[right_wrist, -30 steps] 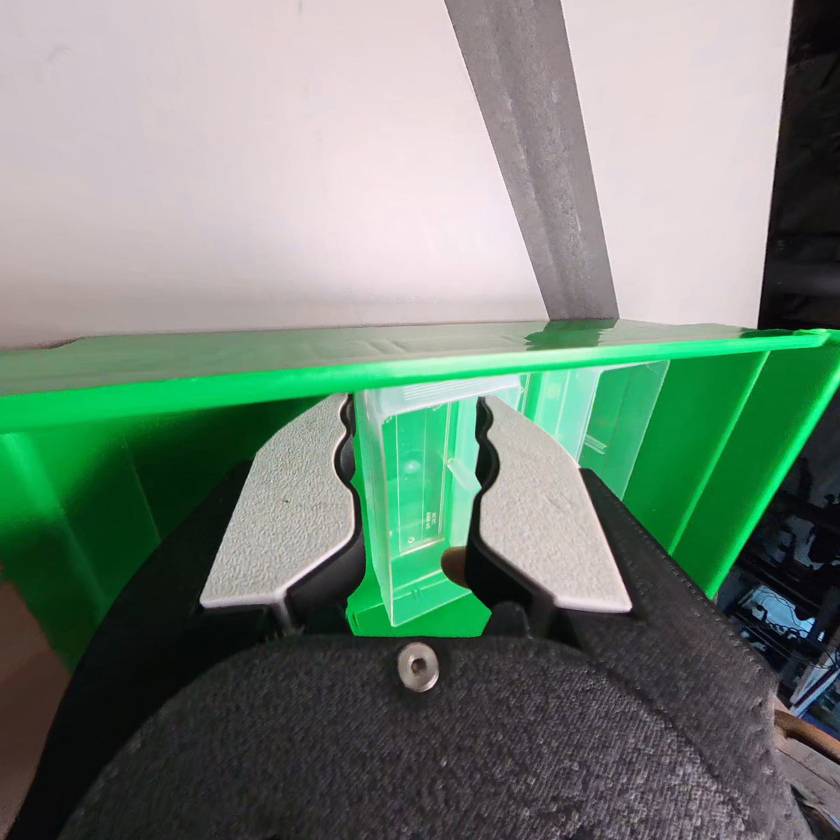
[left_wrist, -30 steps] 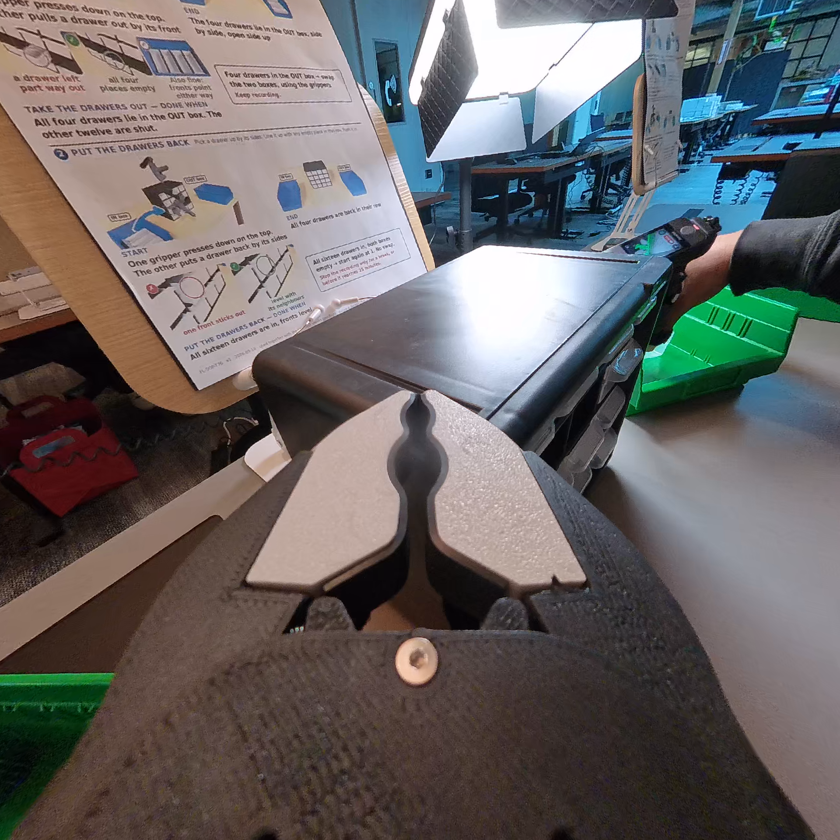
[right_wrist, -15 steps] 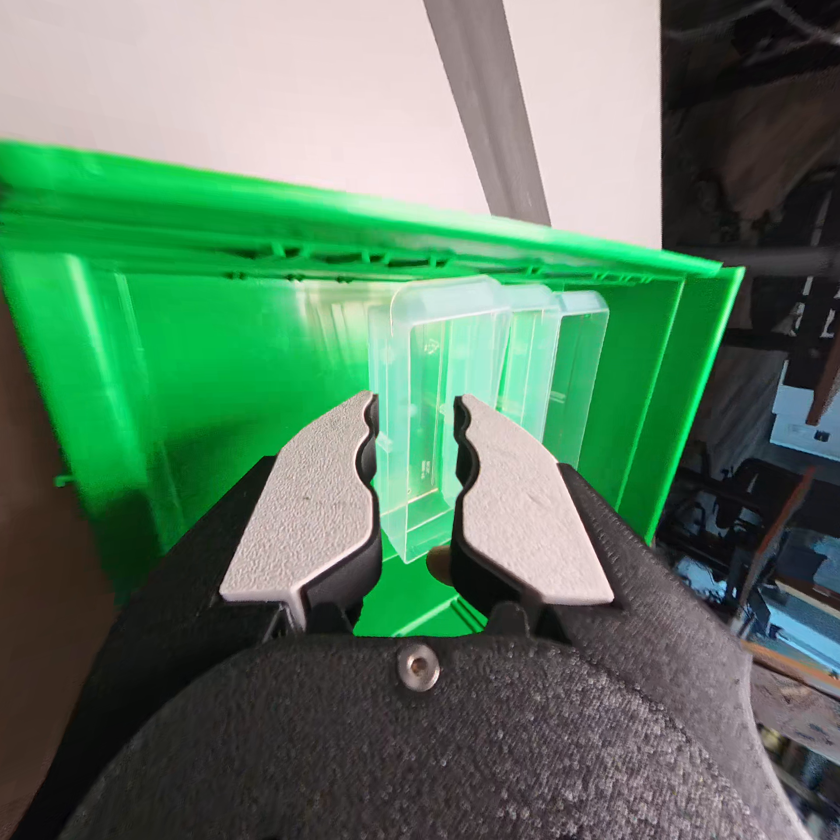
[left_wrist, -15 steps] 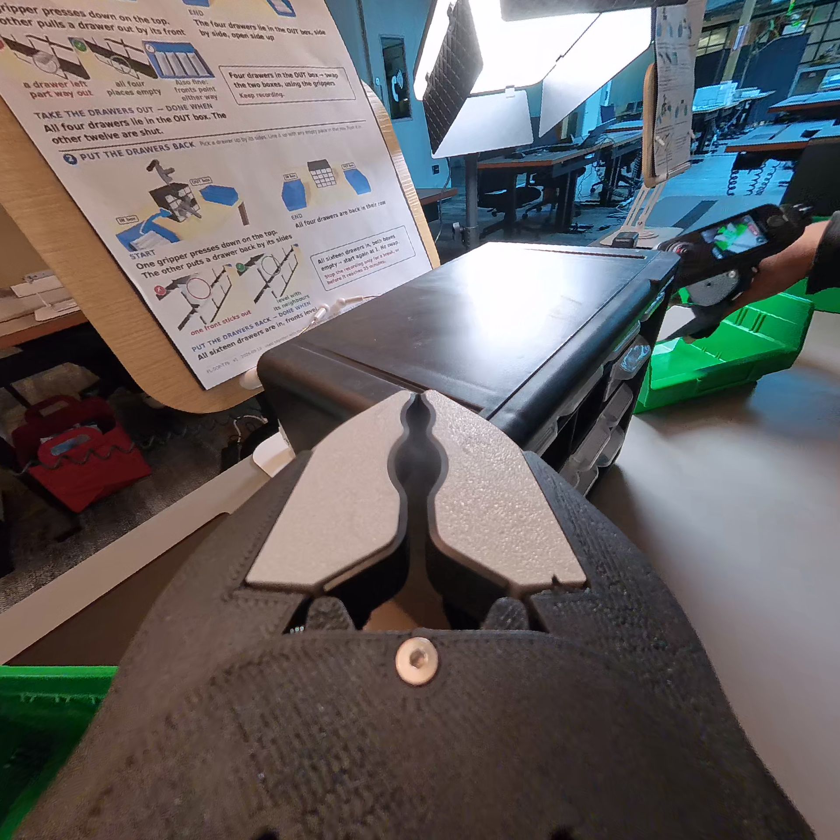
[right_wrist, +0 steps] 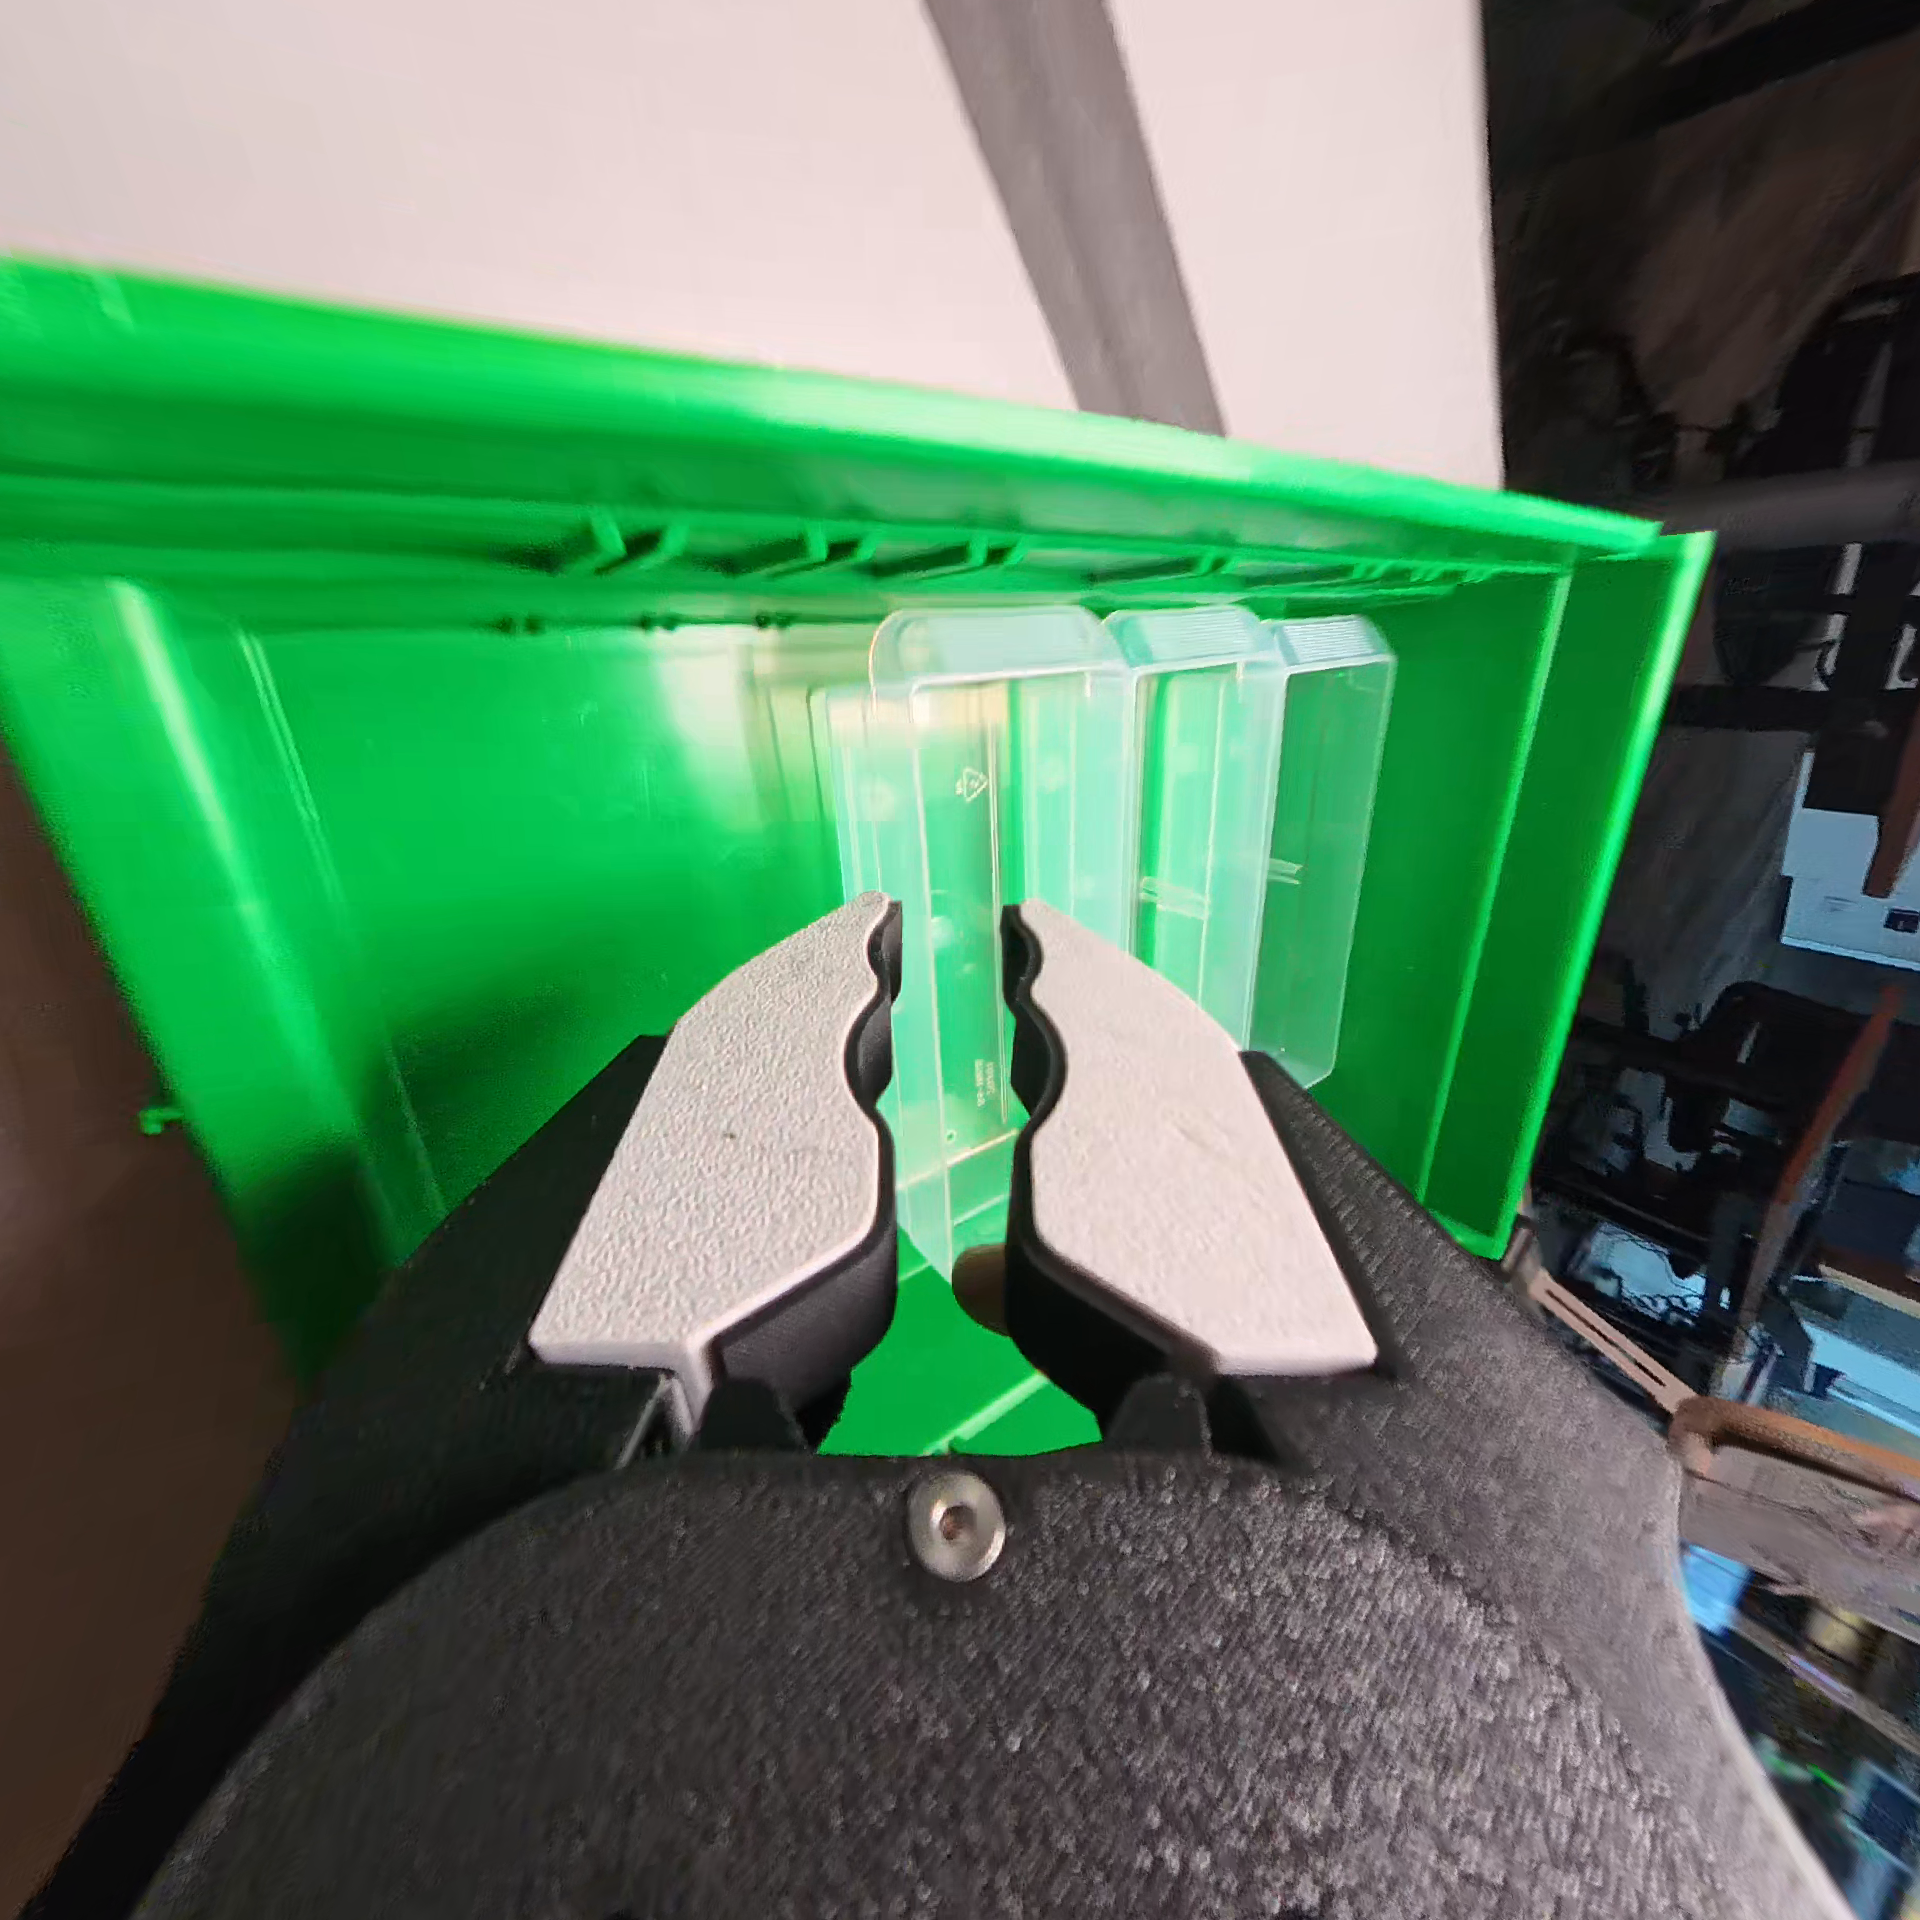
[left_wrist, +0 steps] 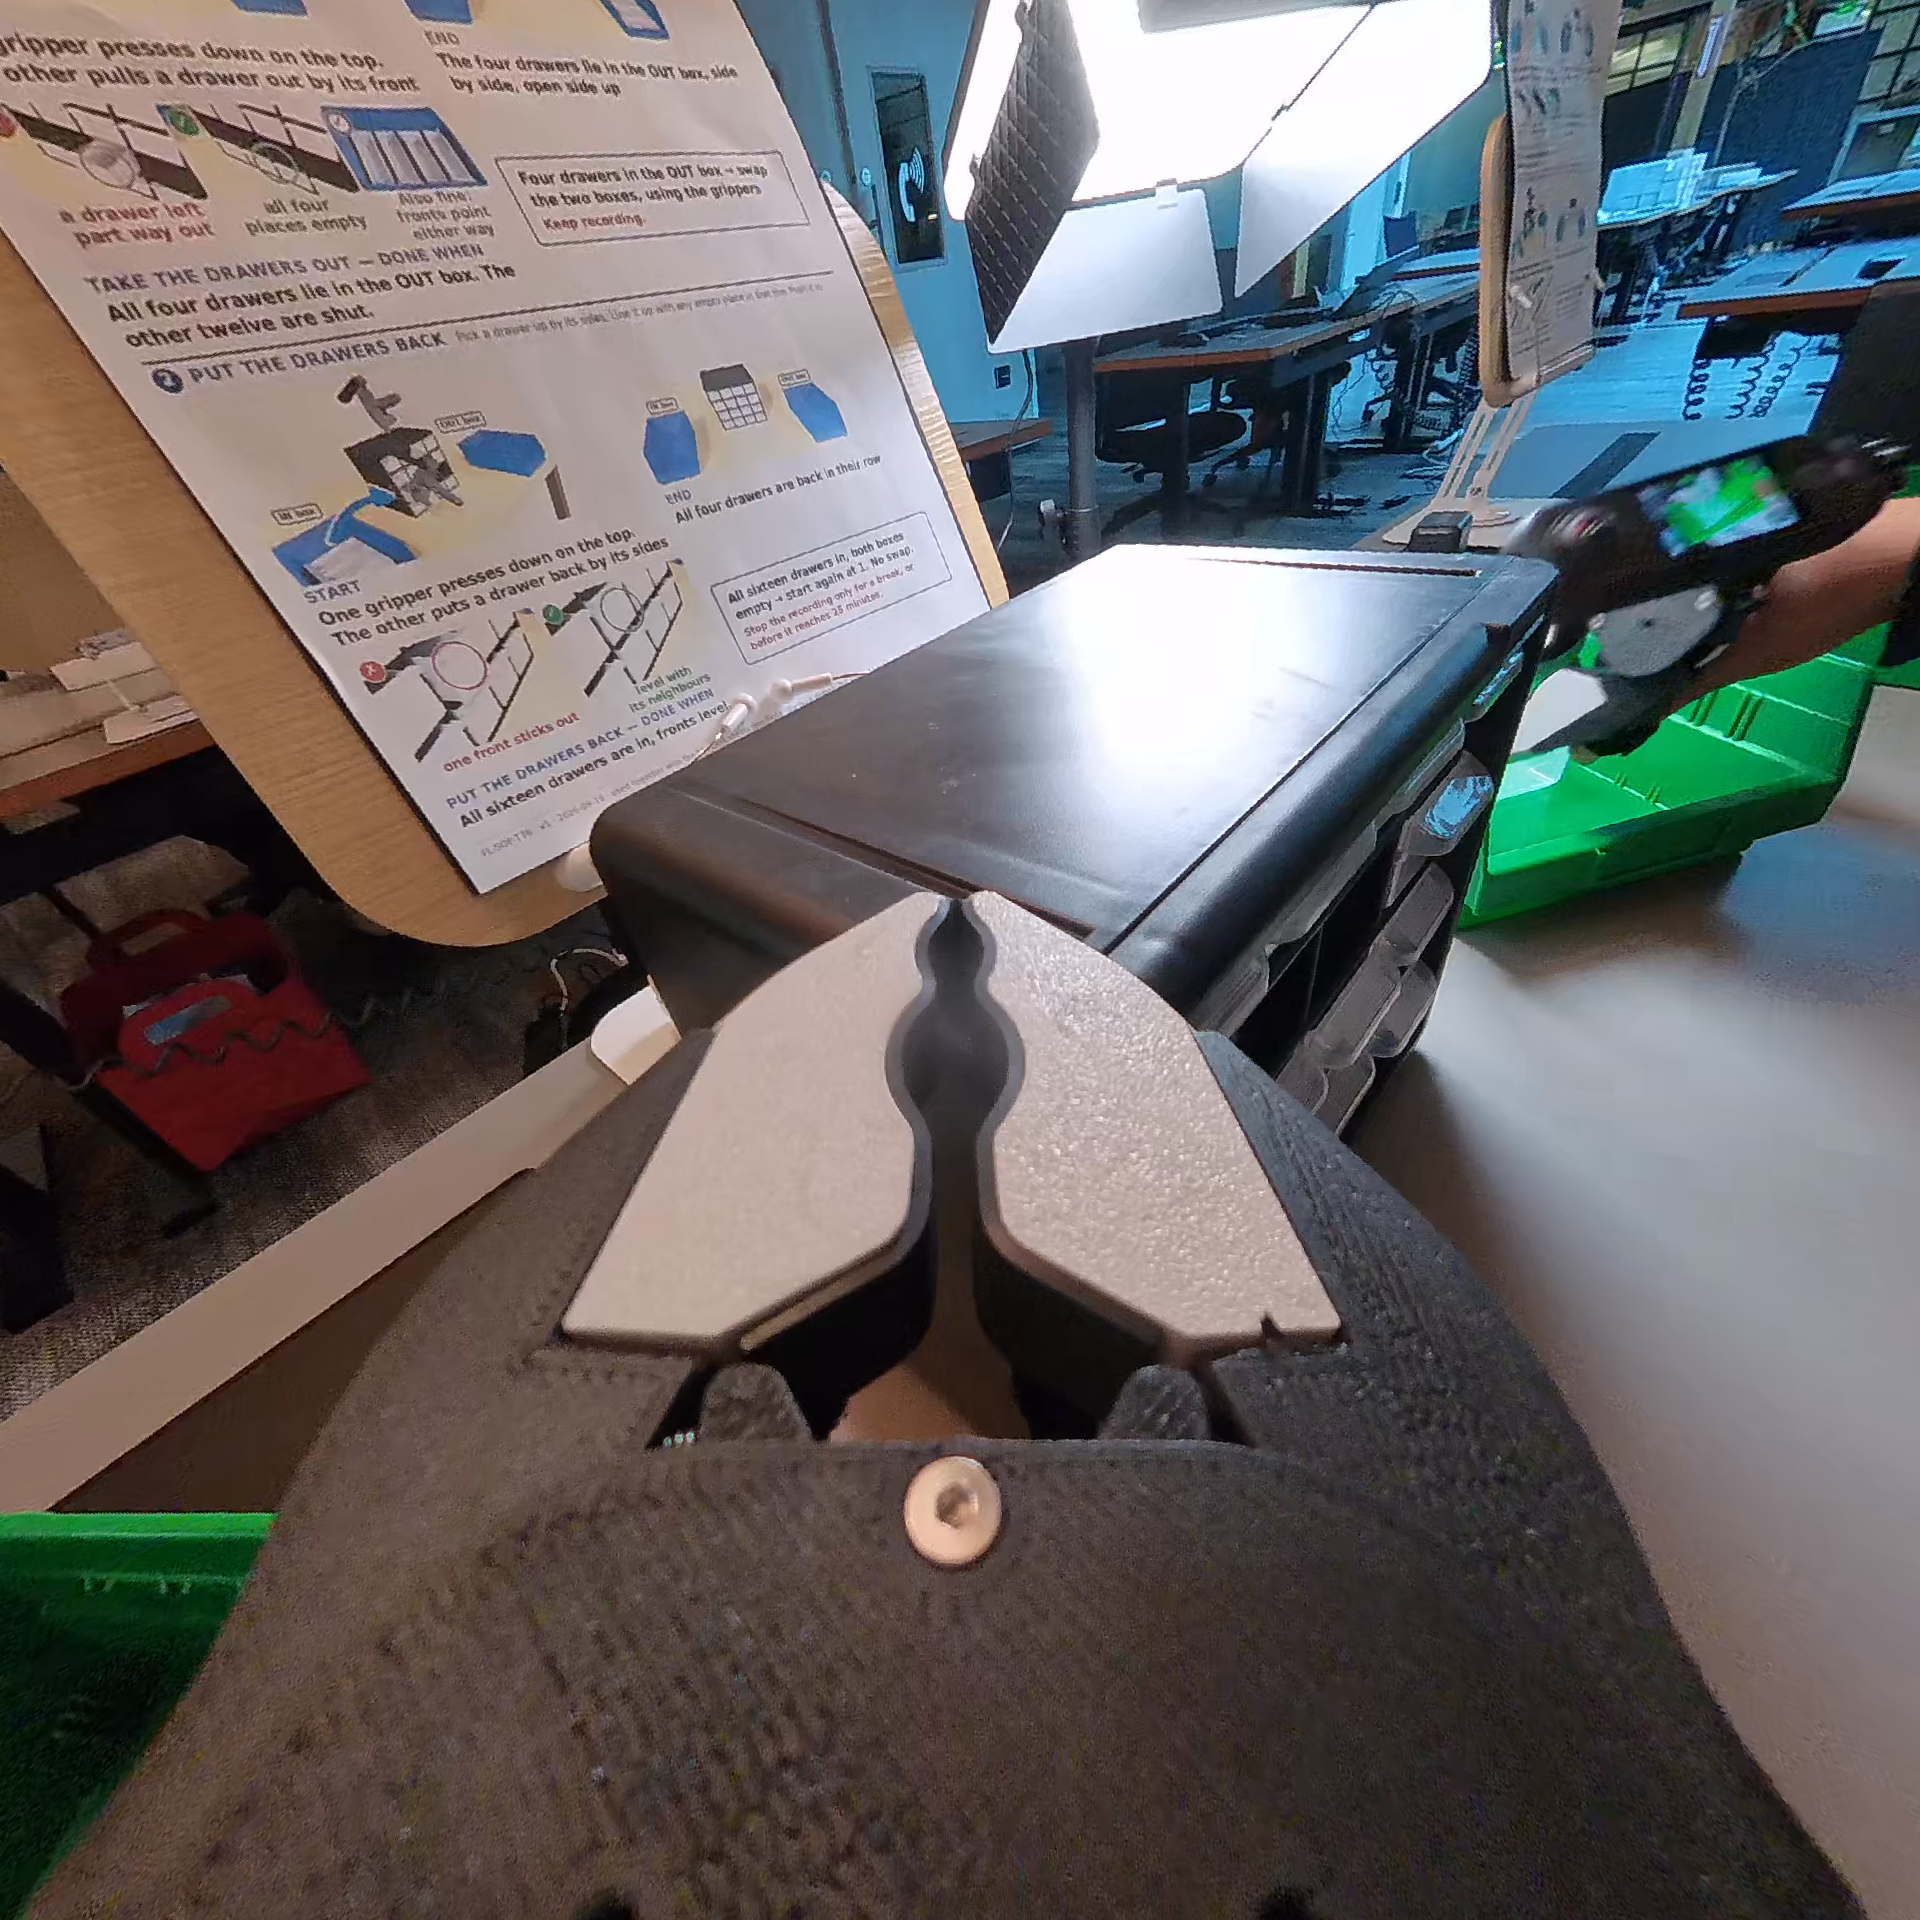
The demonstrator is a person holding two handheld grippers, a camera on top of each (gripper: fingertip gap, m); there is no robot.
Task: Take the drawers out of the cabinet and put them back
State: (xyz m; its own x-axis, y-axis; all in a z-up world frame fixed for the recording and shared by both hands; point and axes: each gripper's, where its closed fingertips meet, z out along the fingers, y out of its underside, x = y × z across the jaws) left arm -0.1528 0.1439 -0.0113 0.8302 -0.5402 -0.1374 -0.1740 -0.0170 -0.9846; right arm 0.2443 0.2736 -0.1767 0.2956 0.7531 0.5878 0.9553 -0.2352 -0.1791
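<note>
The black drawer cabinet (left_wrist: 1091,727) stands on the table, with clear drawer fronts (left_wrist: 1392,997) facing right. My left gripper (left_wrist: 956,914) is shut and empty, with its tips at the cabinet's near top edge. My right gripper (right_wrist: 951,914) is open a narrow gap and empty above the green bin (right_wrist: 416,831). Three clear drawers lie side by side in that bin: the nearest (right_wrist: 977,748) straight below the fingers, a second (right_wrist: 1195,748) and a third (right_wrist: 1340,810) to the right. In the left wrist view the right gripper (left_wrist: 1683,582), held by a hand, hovers over the green bin (left_wrist: 1683,769) beyond the cabinet.
An instruction poster on a wooden board (left_wrist: 468,416) leans behind the cabinet on the left. A second green bin (left_wrist: 104,1662) sits at my lower left. A studio light (left_wrist: 1195,156) stands behind. The grey tabletop (left_wrist: 1662,1247) stretches to the right of the cabinet.
My right gripper has let go of the clear drawer, drawn back up out of the bin, and its jaws have narrowed. The left gripper has stayed at the cabinet top.
</note>
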